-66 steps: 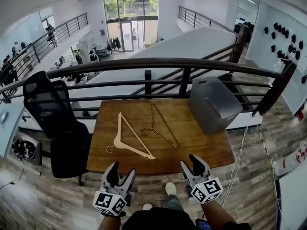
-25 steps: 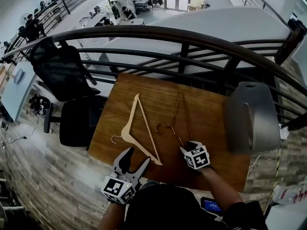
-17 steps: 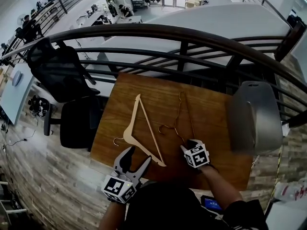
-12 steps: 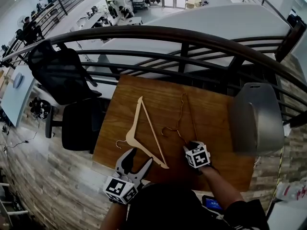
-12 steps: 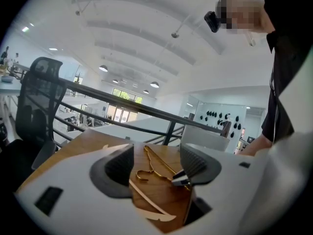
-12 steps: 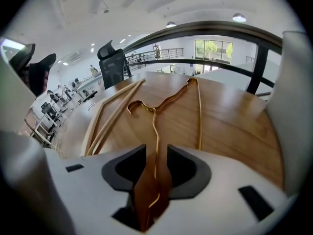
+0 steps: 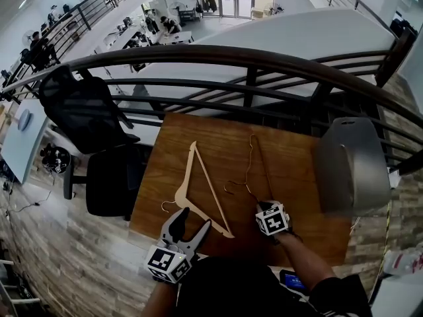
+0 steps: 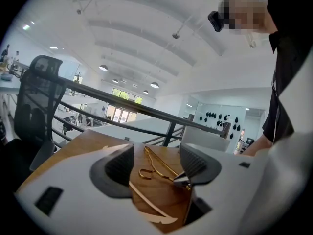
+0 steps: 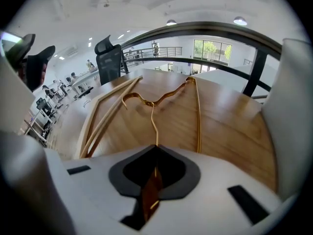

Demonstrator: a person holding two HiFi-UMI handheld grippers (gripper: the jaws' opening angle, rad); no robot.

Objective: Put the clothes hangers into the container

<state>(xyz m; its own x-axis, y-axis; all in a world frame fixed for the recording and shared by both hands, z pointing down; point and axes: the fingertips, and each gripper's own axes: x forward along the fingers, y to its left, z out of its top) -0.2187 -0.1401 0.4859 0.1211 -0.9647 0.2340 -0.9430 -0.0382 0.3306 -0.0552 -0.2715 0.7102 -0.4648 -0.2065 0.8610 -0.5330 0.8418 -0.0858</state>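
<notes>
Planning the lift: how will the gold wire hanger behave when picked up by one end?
The wire hanger looks thin: probably light and slightly springy. The right gripper has just been closing on one end, so it would likely swing and dangle. Bare metal may twist in the grip.

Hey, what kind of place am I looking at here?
Probably an upper gallery in an open-plan office. A dark metal railing runs behind the wooden table, desks with people working show on the floor below, and a black mesh office chair stands beside the table.
</notes>
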